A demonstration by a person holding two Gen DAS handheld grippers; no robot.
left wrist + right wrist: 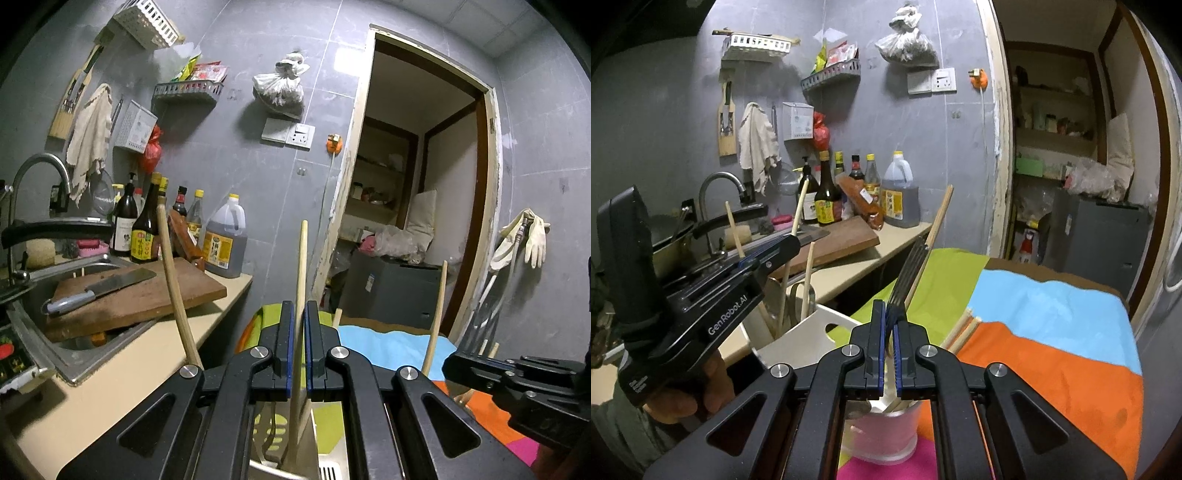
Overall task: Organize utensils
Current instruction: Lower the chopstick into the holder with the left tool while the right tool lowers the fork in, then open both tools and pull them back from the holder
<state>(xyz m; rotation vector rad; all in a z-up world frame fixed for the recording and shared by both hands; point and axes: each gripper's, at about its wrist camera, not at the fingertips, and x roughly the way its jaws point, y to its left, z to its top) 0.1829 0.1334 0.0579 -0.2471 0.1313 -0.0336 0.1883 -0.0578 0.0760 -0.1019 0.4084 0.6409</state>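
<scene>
My left gripper (299,314) is shut on a pale wooden chopstick (302,266) that stands upright, its lower end in a metal holder (280,469) below the fingers. Two more chopsticks (173,284) lean to either side. My right gripper (890,314) is shut on a black slotted spatula (908,273), held tilted above a translucent pink cup (882,432) with utensils inside. The left gripper also shows in the right wrist view (775,251), over a white holder (805,339) with chopsticks (807,280).
A multicoloured cloth (1045,332) covers the table. Loose chopsticks (960,332) lie on it. On the left are a counter with a cutting board (136,295), a cleaver (99,288), a sink (37,332), a faucet and sauce bottles (144,229). An open doorway (417,184) is behind.
</scene>
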